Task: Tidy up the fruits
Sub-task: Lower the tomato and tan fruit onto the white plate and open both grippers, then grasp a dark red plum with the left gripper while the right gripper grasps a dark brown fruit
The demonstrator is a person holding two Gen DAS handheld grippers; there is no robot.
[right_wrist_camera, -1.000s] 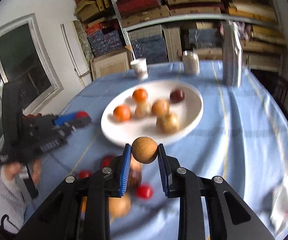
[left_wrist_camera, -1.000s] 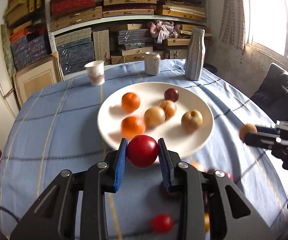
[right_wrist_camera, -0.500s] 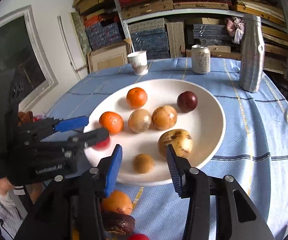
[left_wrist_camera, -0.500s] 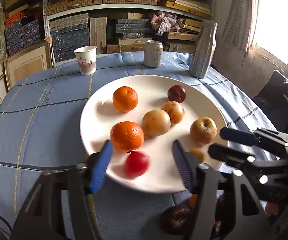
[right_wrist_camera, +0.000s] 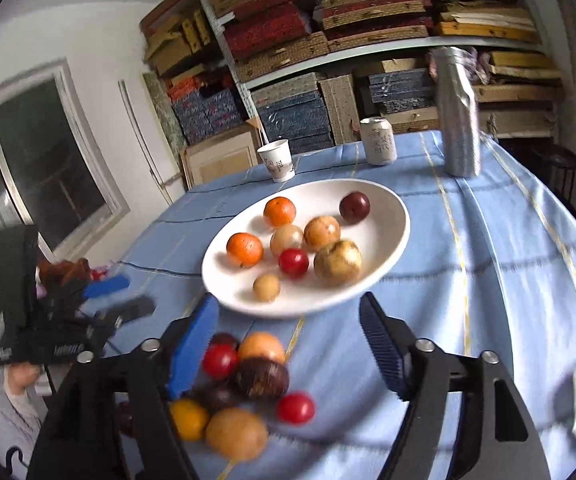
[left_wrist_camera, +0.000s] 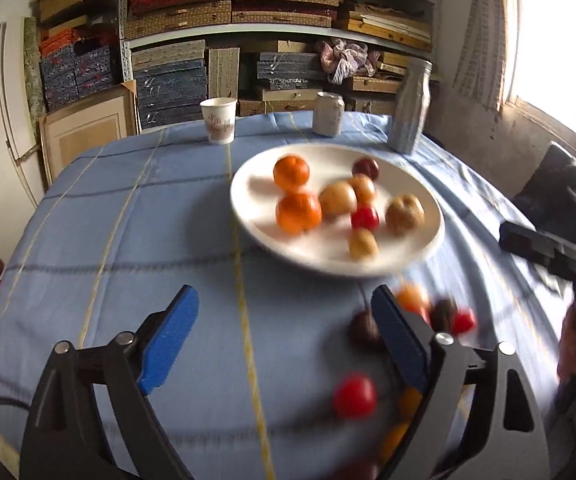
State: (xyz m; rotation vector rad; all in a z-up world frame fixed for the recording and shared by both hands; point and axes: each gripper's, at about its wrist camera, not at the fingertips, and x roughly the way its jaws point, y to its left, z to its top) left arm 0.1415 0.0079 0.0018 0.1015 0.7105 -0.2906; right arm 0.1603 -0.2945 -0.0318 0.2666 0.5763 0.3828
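Fruits (right_wrist_camera: 295, 240): eight lie on the white plate (right_wrist_camera: 393, 240), more sit loose in a heap (right_wrist_camera: 244, 384) on the blue cloth (right_wrist_camera: 487, 280) just short of it. Right gripper (right_wrist_camera: 288, 342) hangs over that heap, jaws opening, nothing clamped. Left gripper (left_wrist_camera: 284, 336), jaws opening too, holds nothing above bare cloth.

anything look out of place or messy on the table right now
Yes: a cluster of loose fruits lies on the blue tablecloth in front of the white plate, not on it. The tall silver bottle looks dented. Nothing appears spilled.
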